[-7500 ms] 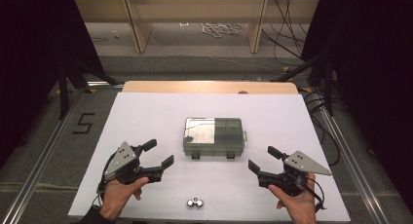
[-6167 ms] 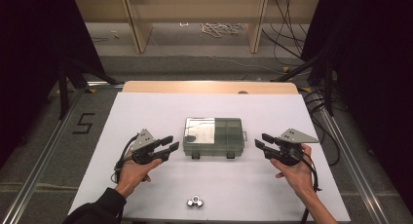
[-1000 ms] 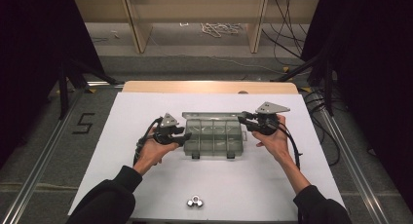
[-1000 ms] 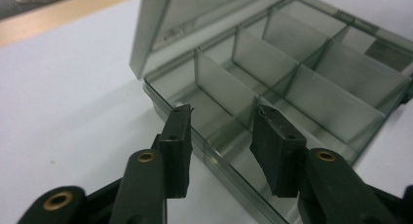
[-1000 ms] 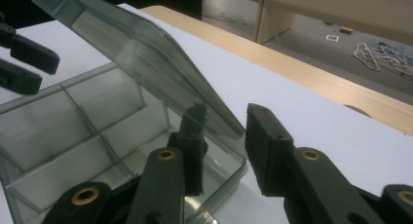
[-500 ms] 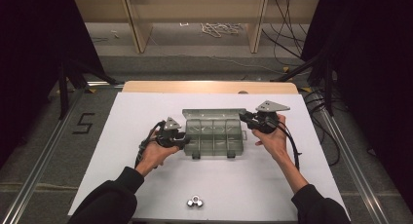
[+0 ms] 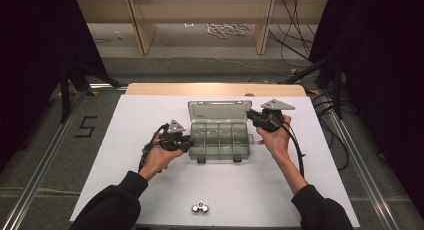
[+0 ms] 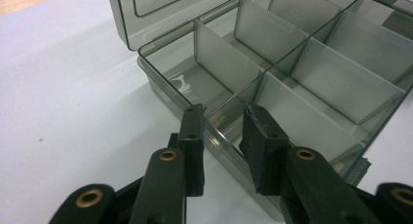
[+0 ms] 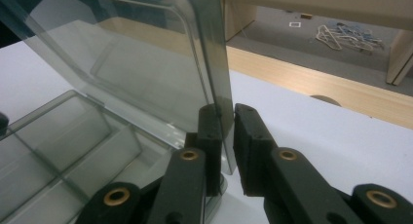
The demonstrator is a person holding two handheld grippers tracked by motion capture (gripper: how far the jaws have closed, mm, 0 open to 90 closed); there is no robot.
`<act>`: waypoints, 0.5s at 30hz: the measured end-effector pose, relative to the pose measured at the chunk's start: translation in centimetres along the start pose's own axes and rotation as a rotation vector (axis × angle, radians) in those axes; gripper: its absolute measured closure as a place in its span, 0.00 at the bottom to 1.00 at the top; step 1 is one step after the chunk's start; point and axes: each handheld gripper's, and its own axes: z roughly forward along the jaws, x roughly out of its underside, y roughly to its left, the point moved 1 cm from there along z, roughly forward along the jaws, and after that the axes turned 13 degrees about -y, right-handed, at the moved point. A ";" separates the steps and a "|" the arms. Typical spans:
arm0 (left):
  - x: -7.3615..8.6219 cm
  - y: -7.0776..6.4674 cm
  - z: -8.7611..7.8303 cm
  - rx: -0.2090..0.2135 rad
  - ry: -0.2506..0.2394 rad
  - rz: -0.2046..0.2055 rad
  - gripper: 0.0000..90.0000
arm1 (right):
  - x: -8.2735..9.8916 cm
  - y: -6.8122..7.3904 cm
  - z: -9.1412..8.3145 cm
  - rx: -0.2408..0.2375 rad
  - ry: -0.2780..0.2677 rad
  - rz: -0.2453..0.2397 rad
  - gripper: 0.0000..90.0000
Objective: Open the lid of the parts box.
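White table, floor mark "5", open organizer box, lid label unreadable

The compartment box is smoky grey and see-through, dividers and raised lid alike; the lid carries a pale label with dark lettering. The counter is white, with a light wood strip along its far edge. Both the left claw and the right claw are matt black with brass-coloured rivets. A small silver metal piece shines near the front edge. The sleeves are black.
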 end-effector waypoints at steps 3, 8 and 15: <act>0.0 -0.2 0.0 0.005 0.001 -0.026 0.79 | -0.2 0.1 0.4 0.019 0.009 0.005 0.94; 0.1 -0.2 0.0 0.002 -0.008 -0.036 0.80 | -0.5 -0.1 1.1 0.052 0.016 0.003 0.95; 0.1 -0.2 0.0 0.007 -0.011 -0.040 0.80 | -0.8 -0.2 1.7 0.066 0.039 0.033 0.95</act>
